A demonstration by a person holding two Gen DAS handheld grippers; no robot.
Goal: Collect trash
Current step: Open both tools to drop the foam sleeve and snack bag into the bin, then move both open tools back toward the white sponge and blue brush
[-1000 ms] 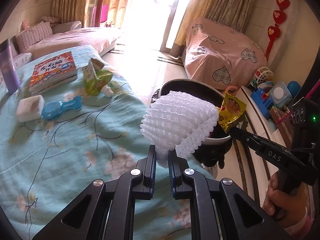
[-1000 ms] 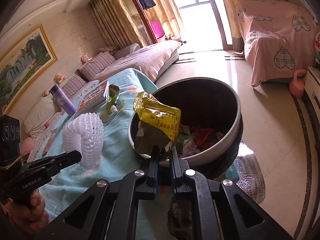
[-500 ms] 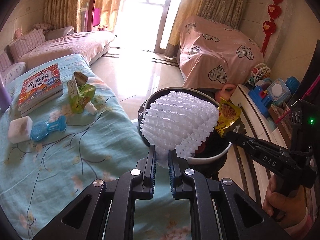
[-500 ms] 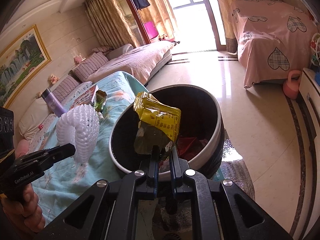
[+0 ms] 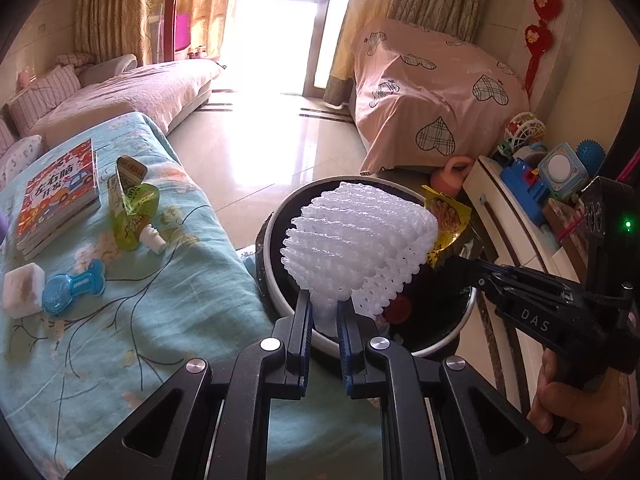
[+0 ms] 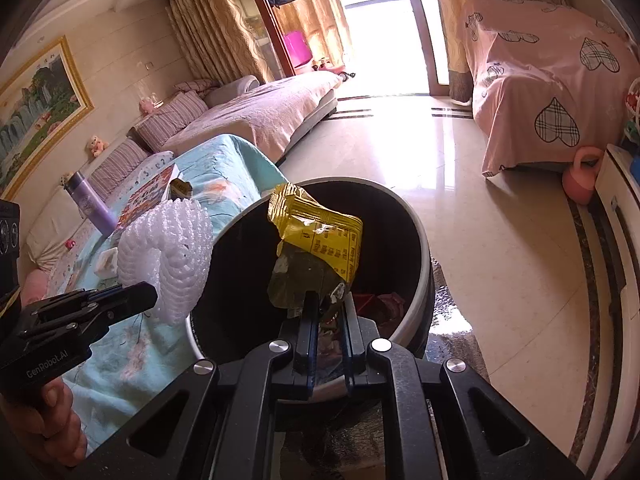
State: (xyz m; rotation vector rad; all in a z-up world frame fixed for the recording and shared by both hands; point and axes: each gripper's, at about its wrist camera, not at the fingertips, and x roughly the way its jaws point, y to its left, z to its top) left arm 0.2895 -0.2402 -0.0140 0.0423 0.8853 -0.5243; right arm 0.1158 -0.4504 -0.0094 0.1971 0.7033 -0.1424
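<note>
My left gripper (image 5: 324,312) is shut on a white foam fruit net (image 5: 360,236) and holds it above the near rim of the round black trash bin (image 5: 272,280). The net also shows in the right wrist view (image 6: 168,256). My right gripper (image 6: 328,312) is shut on a yellow snack wrapper (image 6: 316,236) held over the bin's opening (image 6: 412,240). The wrapper peeks out behind the net in the left wrist view (image 5: 446,216). A green pouch (image 5: 134,212) lies on the teal table.
On the teal floral cloth (image 5: 120,320) lie a book (image 5: 60,188), a blue bone-shaped toy (image 5: 72,288) and a white block (image 5: 22,292). A purple bottle (image 6: 88,204) stands farther back. A white cabinet with toys (image 5: 520,216) flanks the bin. Sofas stand beyond.
Both grippers have moved right, off the table towards the bin. The foam net and the wrapper now hang over the bin's opening.
</note>
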